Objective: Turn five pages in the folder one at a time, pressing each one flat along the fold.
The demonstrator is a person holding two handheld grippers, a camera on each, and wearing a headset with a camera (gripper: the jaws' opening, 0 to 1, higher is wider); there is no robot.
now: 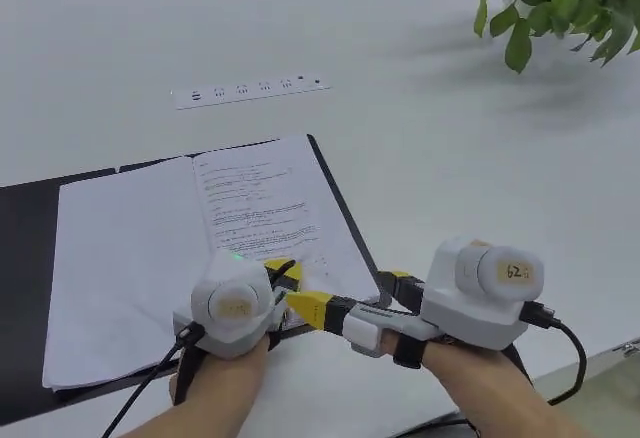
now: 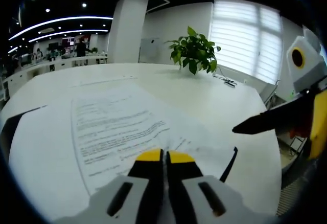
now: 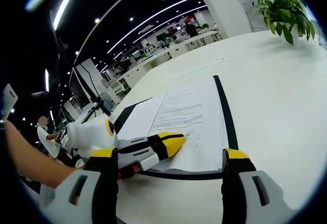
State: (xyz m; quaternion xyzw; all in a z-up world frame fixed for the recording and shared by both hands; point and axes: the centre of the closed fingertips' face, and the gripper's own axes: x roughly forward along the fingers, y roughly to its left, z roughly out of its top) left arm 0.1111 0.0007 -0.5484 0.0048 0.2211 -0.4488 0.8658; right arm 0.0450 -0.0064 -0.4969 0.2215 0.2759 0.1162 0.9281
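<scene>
jaws together, the left gripper point(image 2: 164, 156) bears on the folder's point(image 1: 22, 278) printed page point(image 1: 262, 203), apparently to flatten it; the right gripper point(image 3: 169, 155) waits beside, jaws apart.

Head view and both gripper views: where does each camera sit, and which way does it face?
Head view: worn on the head, looking forward and down at the folder; both forearms, left tongs and right tongs show.
Left gripper view: on the left tongs, shut, facing across the printed page toward the plant.
Right gripper view: on the right tongs, open, facing along the folder; an arm shows at left.
Shared: all three show page and plant.
</scene>
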